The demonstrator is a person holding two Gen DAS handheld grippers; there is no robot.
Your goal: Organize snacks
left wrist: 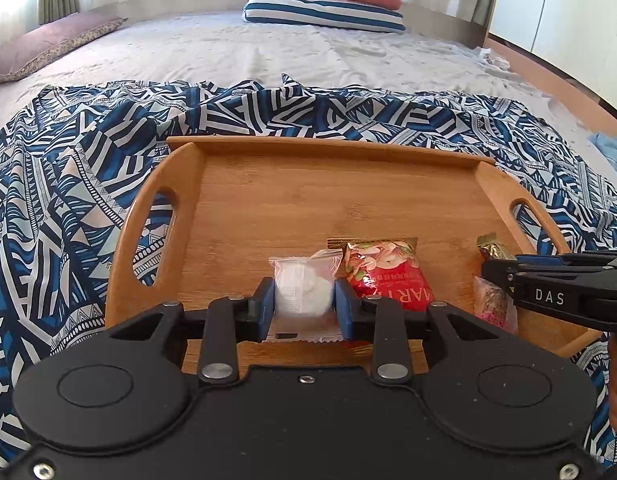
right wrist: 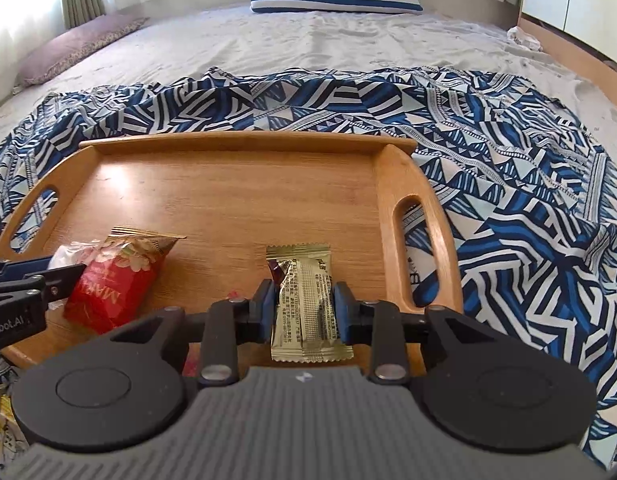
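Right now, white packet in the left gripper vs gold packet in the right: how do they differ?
The white packet is clear plastic around a pale round snack; the gold packet is opaque foil with printed text. The white packet looks squat and puffy, the gold packet longer and flatter. The left gripper holds the white one, the right gripper the gold. Both are clamped across their width over the wooden tray.

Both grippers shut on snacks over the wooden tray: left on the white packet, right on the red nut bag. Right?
Not quite. The right gripper is shut on the gold packet, as the right wrist view shows; the red nut bag lies free on the wooden tray. The left gripper does hold the white packet.
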